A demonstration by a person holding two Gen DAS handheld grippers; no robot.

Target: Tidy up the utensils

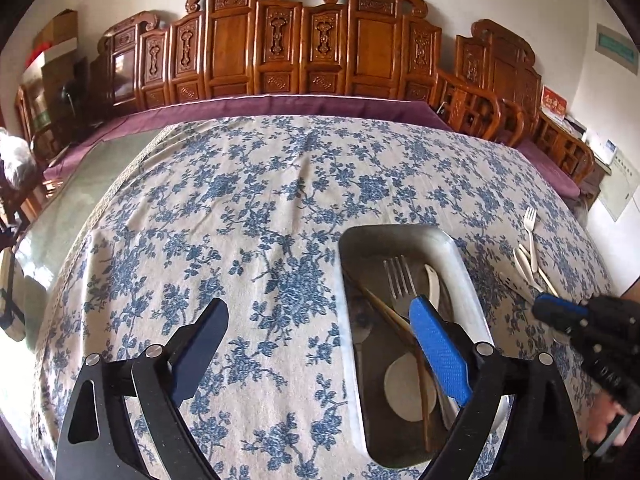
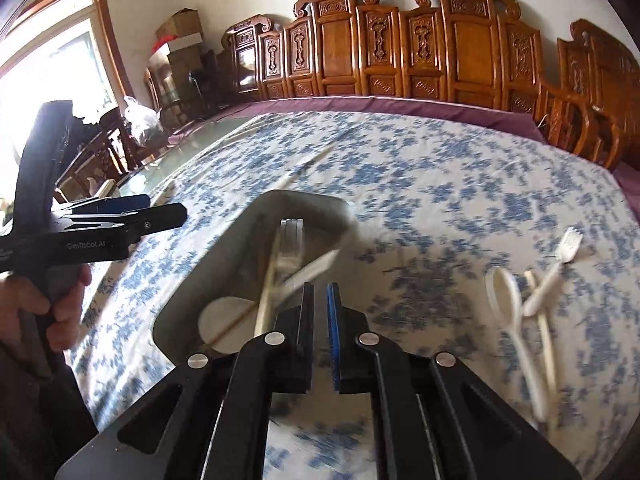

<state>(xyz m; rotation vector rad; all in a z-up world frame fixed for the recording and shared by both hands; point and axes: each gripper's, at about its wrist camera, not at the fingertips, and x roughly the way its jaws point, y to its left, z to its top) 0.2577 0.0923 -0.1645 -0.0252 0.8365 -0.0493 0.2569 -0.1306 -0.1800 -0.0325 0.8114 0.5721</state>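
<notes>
1. The counter (image 1: 248, 184) is the largest thing, spread with a white cloth printed in blue flowers; carved wooden chairs (image 1: 280, 40) stand in a row along its far side.
2. The metal tray (image 1: 472, 280) lies on the cloth, right of centre in the left wrist view; inside it lie a metal fork (image 1: 400, 280), wooden chopsticks (image 1: 388, 312), a white spoon (image 1: 432, 284) and a round white piece (image 1: 404, 388) near its close end.
3. The left gripper (image 1: 320, 332) hangs above the cloth with its jaws spread wide and nothing between them; its blue-padded finger sits over the tray, its dark finger over bare cloth.
4. The right gripper (image 2: 319, 292) is just beside the tray's near right edge, its jaws drawn almost together on a white plastic knife (image 2: 316, 268); the blade slants out over the tray, though motion blur softens it; in the left wrist view the same knife (image 1: 516, 282) shows ahead of the gripper (image 1: 538, 302).
5. Loose utensils lie on the cloth right of the tray, well apart from it: a white plastic fork (image 2: 556, 268), a white plastic spoon (image 2: 508, 300) and a pale straight piece (image 2: 546, 336) crossing under them, too blurred to name.
</notes>
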